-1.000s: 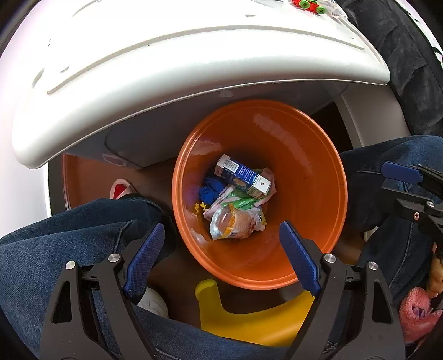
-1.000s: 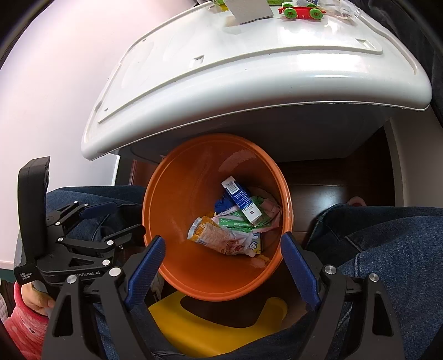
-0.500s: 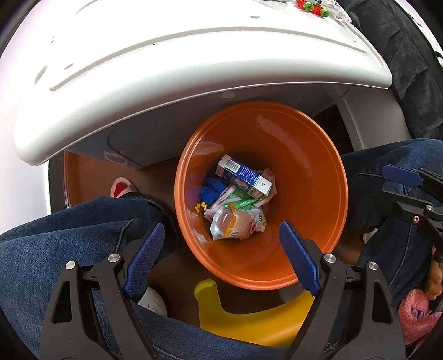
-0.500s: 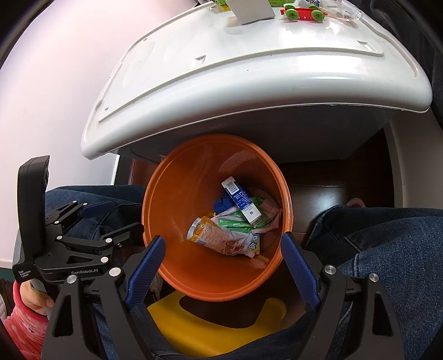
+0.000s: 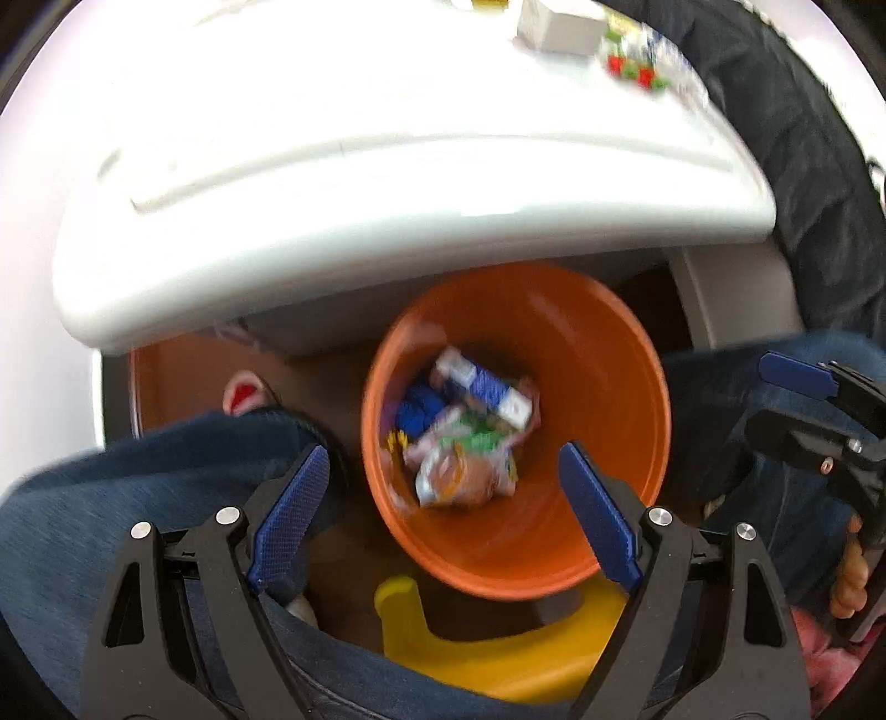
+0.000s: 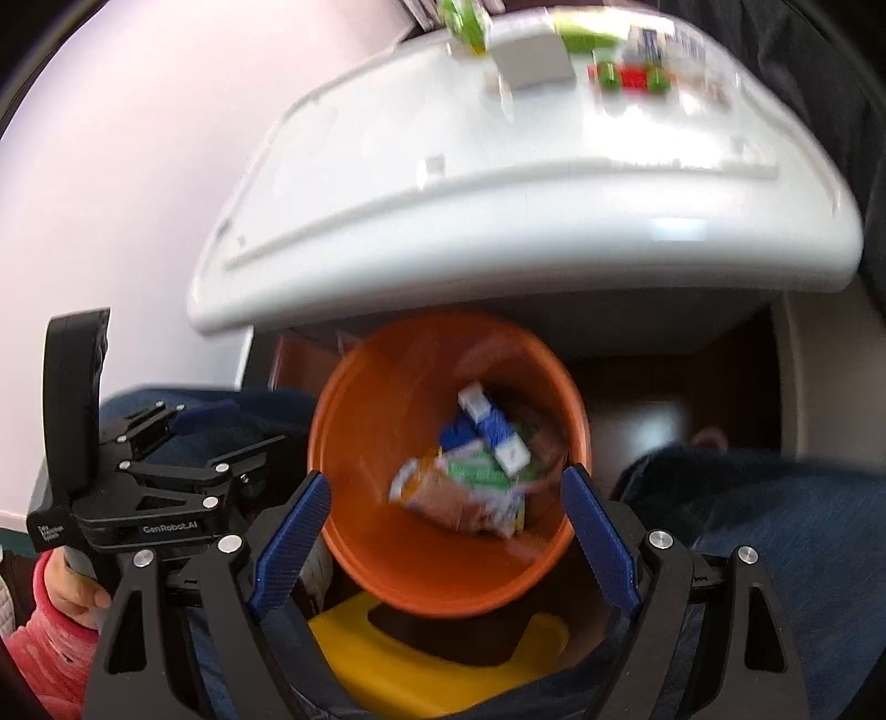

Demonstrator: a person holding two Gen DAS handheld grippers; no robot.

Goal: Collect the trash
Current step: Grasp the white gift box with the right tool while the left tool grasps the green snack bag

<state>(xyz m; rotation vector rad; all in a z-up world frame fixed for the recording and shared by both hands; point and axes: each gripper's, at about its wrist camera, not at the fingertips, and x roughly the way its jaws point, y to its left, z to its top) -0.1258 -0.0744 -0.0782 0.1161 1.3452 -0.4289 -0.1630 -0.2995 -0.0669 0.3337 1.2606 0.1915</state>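
An orange bin stands on the floor under the edge of a white table, also in the right wrist view. Inside lie several pieces of trash: a blue and white carton, a green and white wrapper and an orange snack bag. My left gripper is open and empty above the bin's near rim. My right gripper is open and empty, also above the bin. Both views are blurred.
On the table's far side lie a red and green toy car, a white box and green packaging. A yellow stool and the person's jeans-clad legs sit near the bin.
Both grippers have lifted and tilted up, so more of the tabletop and its far items show. The bin looks smaller and lower. Both stay open.
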